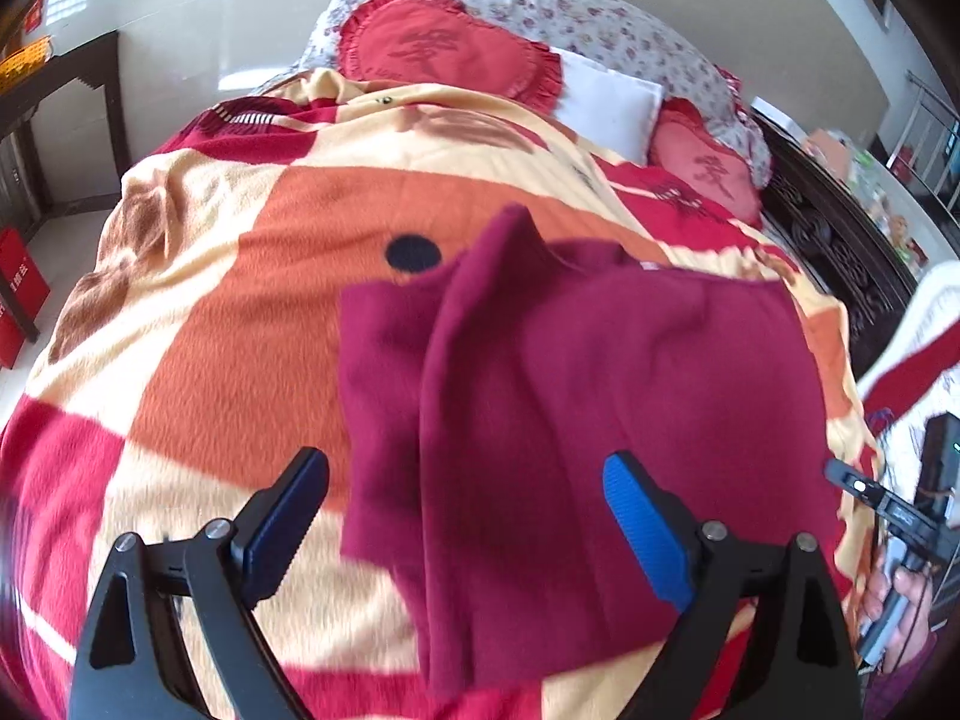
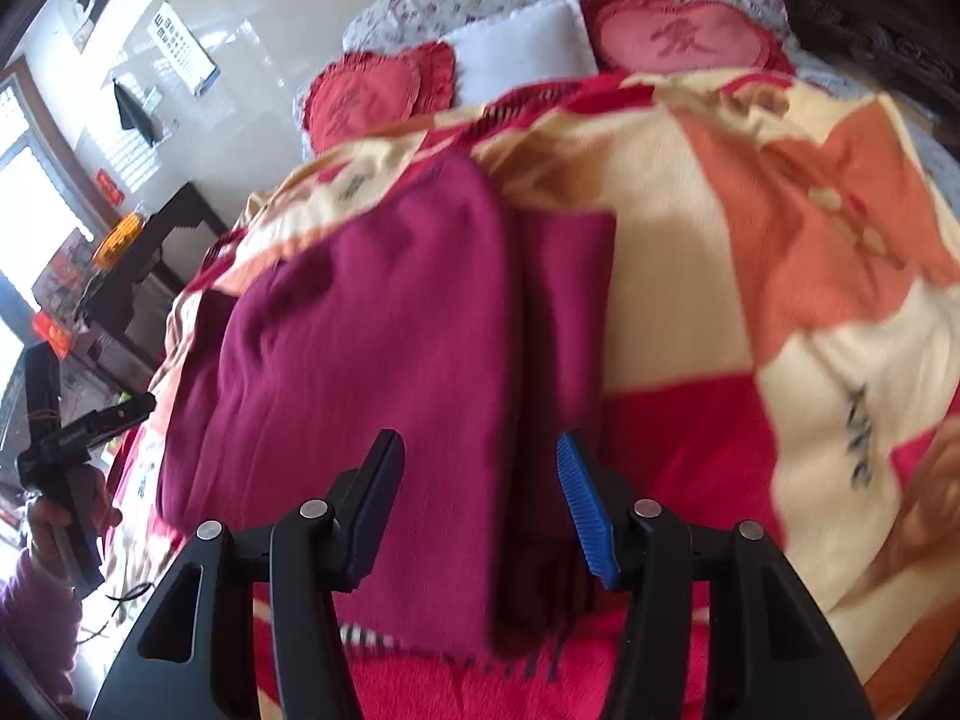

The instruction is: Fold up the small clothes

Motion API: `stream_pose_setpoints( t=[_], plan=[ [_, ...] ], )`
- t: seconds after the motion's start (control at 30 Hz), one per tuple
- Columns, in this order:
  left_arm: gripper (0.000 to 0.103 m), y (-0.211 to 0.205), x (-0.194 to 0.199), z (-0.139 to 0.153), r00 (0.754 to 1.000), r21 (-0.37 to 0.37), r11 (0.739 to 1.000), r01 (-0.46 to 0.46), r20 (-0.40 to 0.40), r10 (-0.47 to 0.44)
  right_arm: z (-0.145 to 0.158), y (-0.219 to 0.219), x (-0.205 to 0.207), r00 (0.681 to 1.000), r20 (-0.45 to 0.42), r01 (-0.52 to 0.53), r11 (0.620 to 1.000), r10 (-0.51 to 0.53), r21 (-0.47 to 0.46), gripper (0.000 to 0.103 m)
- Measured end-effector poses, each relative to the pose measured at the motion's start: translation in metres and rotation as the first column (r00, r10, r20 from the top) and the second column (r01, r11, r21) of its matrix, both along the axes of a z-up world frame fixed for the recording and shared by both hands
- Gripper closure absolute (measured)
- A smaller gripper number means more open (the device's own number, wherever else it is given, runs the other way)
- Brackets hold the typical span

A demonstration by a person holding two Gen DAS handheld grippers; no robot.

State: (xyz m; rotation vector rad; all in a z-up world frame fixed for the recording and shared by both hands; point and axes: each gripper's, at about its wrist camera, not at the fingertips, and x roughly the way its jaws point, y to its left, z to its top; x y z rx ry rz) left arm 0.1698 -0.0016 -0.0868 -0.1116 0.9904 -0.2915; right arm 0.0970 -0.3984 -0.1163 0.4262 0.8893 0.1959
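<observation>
A dark red garment (image 1: 570,420) lies partly folded on the patterned bed blanket (image 1: 228,372), one side flap laid over the middle. My left gripper (image 1: 468,510) is open, hovering above the garment's near edge and holding nothing. In the right wrist view the same garment (image 2: 372,372) lies flat with a narrow strip showing along its right side. My right gripper (image 2: 480,480) is open above that folded edge and empty. The right gripper also shows at the right edge of the left wrist view (image 1: 888,510), and the left one shows in the right wrist view (image 2: 90,426).
Red heart cushions (image 1: 444,48) and a white pillow (image 1: 606,102) lie at the head of the bed. A dark carved bed frame (image 1: 840,252) runs along the right. A dark side table (image 2: 150,252) stands left of the bed by the wall.
</observation>
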Motion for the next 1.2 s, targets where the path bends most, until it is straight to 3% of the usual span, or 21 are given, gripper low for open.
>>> stream_pose_setpoints(
  t=[0.07, 0.2, 0.33, 0.43, 0.5, 0.63, 0.83, 0.97, 1.07, 1.2],
  plan=[
    [0.008, -0.001, -0.016, -0.004, 1.000, 0.021, 1.000, 0.014, -0.015, -0.014, -0.012, 0.007, -0.004, 0.999, -0.046, -0.018, 1.000, 0.019, 0.002, 0.103],
    [0.008, 0.005, -0.034, -0.015, 0.999, 0.019, 1.000, -0.004, -0.042, 0.005, 0.000, 0.002, -0.022, 1.000, 0.012, 0.022, 1.000, -0.022, 0.018, 0.103],
    [0.008, 0.010, -0.040, -0.036, 0.995, 0.037, 0.999, -0.038, -0.085, 0.041, -0.015, 0.009, -0.025, 0.998, -0.057, 0.036, 0.998, -0.039, -0.046, 0.103],
    [0.008, 0.017, -0.043, -0.045, 0.991, 0.023, 0.998, -0.066, -0.111, 0.068, -0.003, 0.006, -0.033, 0.996, -0.041, 0.076, 0.997, -0.076, -0.020, 0.103],
    [0.008, 0.020, -0.045, -0.048, 0.991, 0.008, 0.997, -0.073, -0.111, 0.074, 0.015, 0.008, -0.037, 0.994, 0.000, 0.105, 0.994, -0.106, -0.043, 0.087],
    [0.008, 0.018, -0.048, -0.053, 0.992, 0.015, 0.997, -0.074, -0.102, 0.075, 0.046, 0.044, -0.026, 0.997, 0.077, -0.003, 0.998, 0.007, -0.056, 0.085],
    [0.008, 0.016, -0.048, -0.058, 0.993, -0.006, 0.997, -0.073, -0.098, 0.073, 0.060, 0.139, 0.035, 0.968, 0.145, -0.197, 0.979, 0.203, -0.056, 0.085],
    [0.008, 0.021, -0.047, -0.061, 0.993, -0.038, 0.997, -0.074, -0.096, 0.070, 0.057, 0.206, 0.089, 0.938, 0.146, -0.304, 0.948, 0.316, -0.096, 0.088],
    [0.007, 0.025, -0.047, -0.063, 0.993, -0.073, 0.994, -0.081, -0.089, 0.074, 0.052, 0.248, 0.128, 0.919, 0.143, -0.350, 0.928, 0.367, -0.128, 0.088],
    [0.007, 0.032, -0.051, -0.065, 0.993, -0.121, 0.988, -0.095, -0.075, 0.086, 0.035, 0.281, 0.165, 0.918, 0.128, -0.356, 0.921, 0.376, -0.158, 0.088]
  ],
)
